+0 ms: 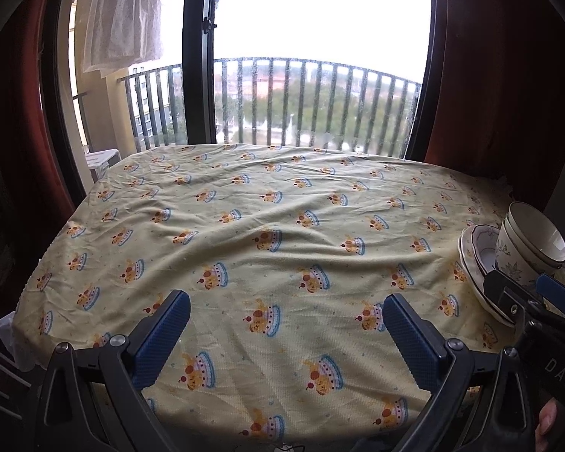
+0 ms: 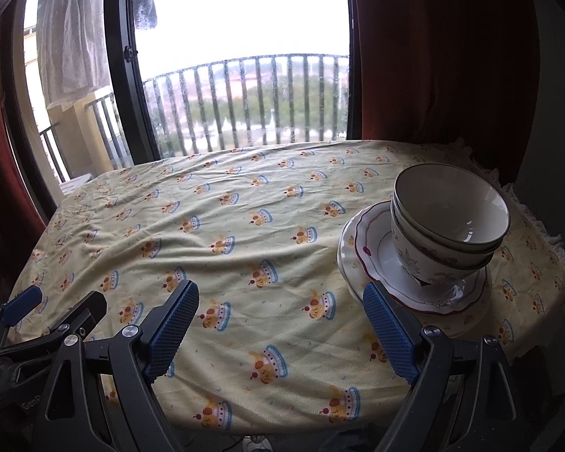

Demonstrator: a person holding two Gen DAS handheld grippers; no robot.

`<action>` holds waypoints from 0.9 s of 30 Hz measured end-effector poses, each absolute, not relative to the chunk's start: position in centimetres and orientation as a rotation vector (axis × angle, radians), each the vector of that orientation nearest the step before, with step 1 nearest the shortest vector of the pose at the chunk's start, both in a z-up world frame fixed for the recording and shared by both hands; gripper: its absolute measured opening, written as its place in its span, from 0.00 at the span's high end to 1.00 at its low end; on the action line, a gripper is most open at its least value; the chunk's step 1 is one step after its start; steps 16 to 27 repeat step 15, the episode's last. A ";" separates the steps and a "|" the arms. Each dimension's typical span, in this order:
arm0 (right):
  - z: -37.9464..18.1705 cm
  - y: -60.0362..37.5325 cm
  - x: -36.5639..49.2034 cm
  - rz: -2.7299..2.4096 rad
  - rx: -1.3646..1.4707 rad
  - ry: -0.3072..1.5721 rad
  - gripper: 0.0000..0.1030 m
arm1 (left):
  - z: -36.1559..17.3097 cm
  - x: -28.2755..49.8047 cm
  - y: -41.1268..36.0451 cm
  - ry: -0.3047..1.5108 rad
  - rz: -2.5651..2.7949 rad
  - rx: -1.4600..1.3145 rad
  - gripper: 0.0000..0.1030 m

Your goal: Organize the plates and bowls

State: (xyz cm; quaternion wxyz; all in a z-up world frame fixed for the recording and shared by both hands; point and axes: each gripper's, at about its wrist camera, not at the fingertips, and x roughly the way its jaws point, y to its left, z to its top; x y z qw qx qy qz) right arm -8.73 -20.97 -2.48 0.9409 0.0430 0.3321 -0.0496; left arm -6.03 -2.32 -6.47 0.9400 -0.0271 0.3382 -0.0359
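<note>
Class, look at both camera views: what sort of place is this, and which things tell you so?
Probably a room in an upper-floor flat. A table under a cartoon-print tablecloth carries stacked bowls on plates. Behind it, a glass door opens onto a railed balcony overlooking treetops, with red curtains alongside.

My left gripper (image 1: 286, 326) was a black frame of triangular cut-out arms, each joint pinned by a round silver screw, and its two fingers (image 1: 414, 342) wore dark blue pads with a fine dotted grip texture. The right gripper (image 2: 280, 320) matched it: same black arms, silver screw heads, blue textured pads. White lettering reading "DAS" showed on its black body in the left view
</note>
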 end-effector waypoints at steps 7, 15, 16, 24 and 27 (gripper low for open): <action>-2.4 -21.5 -8.7 -0.111 0.093 0.671 0.12 | -6.2 -5.8 -2.8 0.675 -0.079 -0.044 0.00; -2.4 -22.1 -8.6 -0.125 0.094 0.666 0.12 | -6.0 -5.7 -3.4 0.661 -0.098 -0.040 0.00; -2.4 -22.1 -8.6 -0.125 0.094 0.666 0.12 | -6.0 -5.7 -3.4 0.661 -0.098 -0.040 0.00; -2.4 -22.1 -8.6 -0.125 0.094 0.666 0.12 | -6.0 -5.7 -3.4 0.661 -0.098 -0.040 0.00; -2.4 -22.1 -8.6 -0.125 0.094 0.666 0.12 | -6.0 -5.7 -3.4 0.661 -0.098 -0.040 0.00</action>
